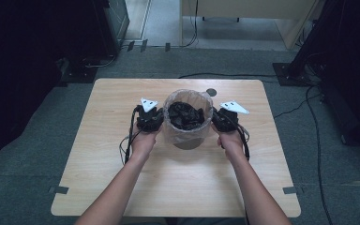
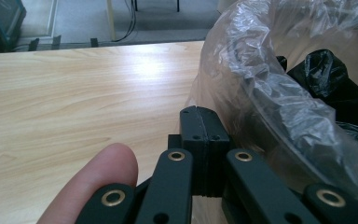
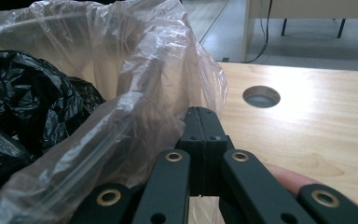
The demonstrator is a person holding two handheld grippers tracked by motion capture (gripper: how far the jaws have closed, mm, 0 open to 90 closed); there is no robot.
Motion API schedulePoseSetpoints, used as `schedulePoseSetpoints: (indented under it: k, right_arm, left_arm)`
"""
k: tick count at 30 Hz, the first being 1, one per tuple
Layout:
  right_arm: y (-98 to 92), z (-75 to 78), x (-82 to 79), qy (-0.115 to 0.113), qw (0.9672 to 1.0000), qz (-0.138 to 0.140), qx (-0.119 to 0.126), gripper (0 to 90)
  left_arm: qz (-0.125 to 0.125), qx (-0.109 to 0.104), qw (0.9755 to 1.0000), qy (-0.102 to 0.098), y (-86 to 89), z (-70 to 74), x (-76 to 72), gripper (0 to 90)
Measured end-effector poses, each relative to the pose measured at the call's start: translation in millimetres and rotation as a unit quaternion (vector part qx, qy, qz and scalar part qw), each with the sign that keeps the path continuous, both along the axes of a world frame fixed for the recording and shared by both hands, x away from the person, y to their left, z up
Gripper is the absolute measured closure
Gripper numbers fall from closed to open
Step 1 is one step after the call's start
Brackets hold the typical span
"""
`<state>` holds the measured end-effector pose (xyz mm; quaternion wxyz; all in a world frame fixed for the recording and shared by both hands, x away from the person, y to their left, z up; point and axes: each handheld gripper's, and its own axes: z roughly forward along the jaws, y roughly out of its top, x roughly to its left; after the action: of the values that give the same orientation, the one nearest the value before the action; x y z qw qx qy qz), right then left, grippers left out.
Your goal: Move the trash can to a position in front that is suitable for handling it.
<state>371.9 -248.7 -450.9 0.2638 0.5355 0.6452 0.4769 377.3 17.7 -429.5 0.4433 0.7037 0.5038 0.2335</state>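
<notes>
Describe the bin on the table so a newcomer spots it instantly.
Start at the light wooden table. Near its middle, between the left hand-held gripper and right hand-held gripper, stands a small round bin. It alone wears a clear plastic liner, with crumpled black bags inside.

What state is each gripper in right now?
Left gripper: closed beside the clear bag; grip cannot be told.
Right gripper: closed against the bag; grip cannot be told.

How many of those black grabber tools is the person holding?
2. The left gripper is against the left side of the bag-lined bin; the right gripper is against its right side. Both are closed.
</notes>
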Motion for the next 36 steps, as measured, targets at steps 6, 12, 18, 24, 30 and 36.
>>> schedulePoseSetpoints:
  k: [6, 12, 18, 24, 30, 36]
  right_arm:
    - [11.1, 0.8, -17.5, 0.003, 0.9999, 0.011, -0.002, 90.0]
    - [22.9, 1.7, -36.6, 0.004, 0.9995, 0.029, -0.008, 90.0]
    - [32.3, 2.9, -55.8, 0.008, 0.9992, 0.038, -0.012, 90.0]
    - [40.5, 2.4, -75.8, 0.005, 0.998, 0.062, -0.012, 90.0]
    - [42.6, 3.6, -86.7, -0.006, 0.9969, 0.072, -0.03, 90.0]
    - [27.1, 8.8, -92.3, -0.011, 0.9979, 0.064, 0.0, 82.0]
  left_arm:
    - [0.002, 0.006, 0.9998, -0.018, 11.7, -1.8, -22.5, 90.0]
    - [0.007, 0.009, 0.9994, -0.034, 26.9, -3.8, -52.7, 90.0]
    - [0.007, 0.009, 0.999, -0.043, 36.9, -5.6, -75.2, 90.0]
    - [0.016, -0.008, 0.9992, -0.035, 47.3, -13.6, -95.4, 90.0]
    - [0.028, -0.008, 0.9985, -0.047, 55.3, -11.6, -109.1, 79.5]
    - [0.046, -0.024, 0.9973, -0.052, 76.8, -14.2, -118.9, 58.1]
